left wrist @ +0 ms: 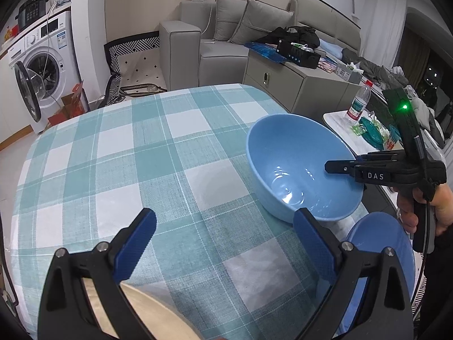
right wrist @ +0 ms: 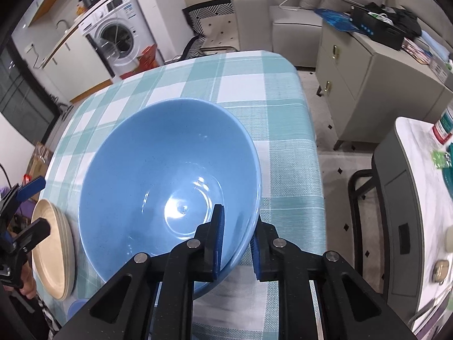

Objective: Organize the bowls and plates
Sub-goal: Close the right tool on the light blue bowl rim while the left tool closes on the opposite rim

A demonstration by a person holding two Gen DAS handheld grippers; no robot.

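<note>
right gripper [right wrist: 236, 243]: fingers closed tight on the near rim of the blue bowl [right wrist: 170, 187], one finger inside the wall, one outside.
blue bowl: upright on the checked tabletop [right wrist: 249, 85], toward its right edge; in the left wrist view it sits at [left wrist: 300, 167] with the right gripper [left wrist: 328, 167] reaching in over its rim from the right.
left gripper [left wrist: 223, 243]: fingers spread wide, nothing between them, hovering over bare cloth; the right-hand blue pad [left wrist: 314, 243] sits just in front of the bowl's near wall, contact can't be told.
beige plates [right wrist: 53, 249]: stack on the tabletop just left of the bowl, close to its wall; touching or not, can't tell. Left gripper [right wrist: 25, 206] sits right beside the stack.
blue plate [left wrist: 379, 257]: low right of the left wrist view, partly behind the gripper linkage, just near-side of the bowl.
hand [left wrist: 424, 209]: person's hand on the right gripper's handle.
surroundings: grey cabinet [right wrist: 365, 85] right of the tabletop, well apart; marble side table [left wrist: 339, 124] with a water bottle [left wrist: 359, 102]; washing machine [left wrist: 48, 65] with door open, sofa [left wrist: 226, 34] behind.
</note>
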